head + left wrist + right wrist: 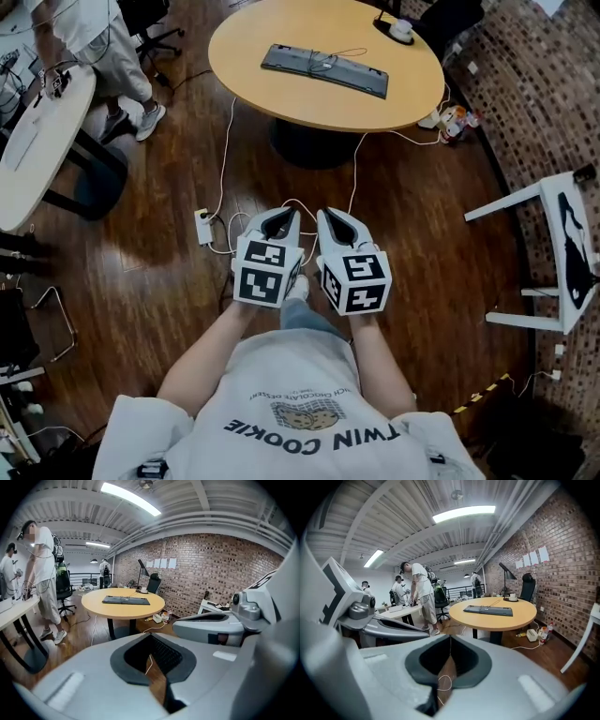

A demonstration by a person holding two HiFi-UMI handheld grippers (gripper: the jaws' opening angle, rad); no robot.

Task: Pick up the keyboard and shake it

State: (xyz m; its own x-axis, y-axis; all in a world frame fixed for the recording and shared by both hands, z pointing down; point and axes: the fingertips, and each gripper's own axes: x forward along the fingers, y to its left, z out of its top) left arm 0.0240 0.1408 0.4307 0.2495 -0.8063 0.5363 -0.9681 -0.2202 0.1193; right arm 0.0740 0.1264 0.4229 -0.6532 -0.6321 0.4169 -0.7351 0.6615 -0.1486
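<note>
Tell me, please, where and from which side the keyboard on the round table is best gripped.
The keyboard lies flat, long and thin on the table, with a cable looped over its middle. So it is probably best to grip its two short ends at once, coming in from the near side.

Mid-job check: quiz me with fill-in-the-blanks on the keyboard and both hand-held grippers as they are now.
The keyboard lies on the round ____.
The left hand-held gripper and right hand-held gripper both have their jaws ____, holding nothing.
The wall beyond it is built of ____.
Missing: table; shut; brick.
</note>
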